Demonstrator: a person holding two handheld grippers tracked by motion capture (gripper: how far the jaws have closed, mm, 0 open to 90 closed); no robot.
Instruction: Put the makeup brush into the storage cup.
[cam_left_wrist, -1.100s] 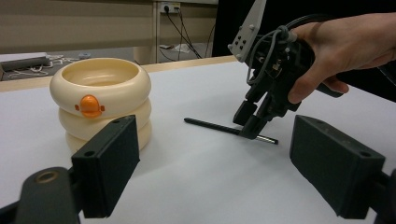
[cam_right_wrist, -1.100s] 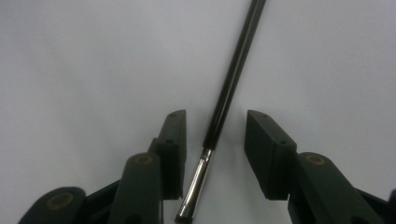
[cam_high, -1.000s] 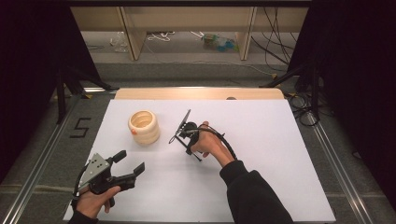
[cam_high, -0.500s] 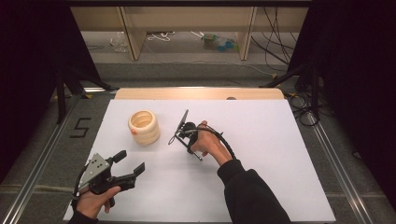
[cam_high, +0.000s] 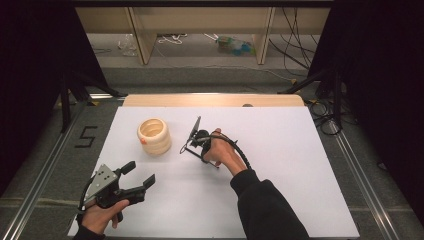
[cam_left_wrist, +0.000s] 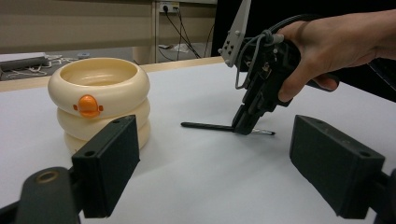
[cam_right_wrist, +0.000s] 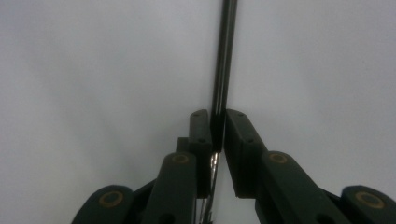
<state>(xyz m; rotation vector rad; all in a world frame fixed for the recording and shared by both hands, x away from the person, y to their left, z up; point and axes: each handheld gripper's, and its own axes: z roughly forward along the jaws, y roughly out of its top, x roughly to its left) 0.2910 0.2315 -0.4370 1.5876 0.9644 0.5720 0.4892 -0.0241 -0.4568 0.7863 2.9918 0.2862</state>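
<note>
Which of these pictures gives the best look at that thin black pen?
The left gripper view: the pen lies full length on the white table, its silver tip past the right gripper. The right gripper view shows its shaft clamped between fingers. In the high view it is hidden.

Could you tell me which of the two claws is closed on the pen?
The right claw: its jaws pinch the black pen on the table, while the left claw stands open and empty.

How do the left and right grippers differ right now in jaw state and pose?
The right gripper has just been closing its jaws and is shut on the black pen; the left gripper stands open with nothing between its jaws. The right one points steeply down at the white table; the left one sits low and near level, facing the cream ringed holder. Both are black two-jaw tools held by hand.
</note>
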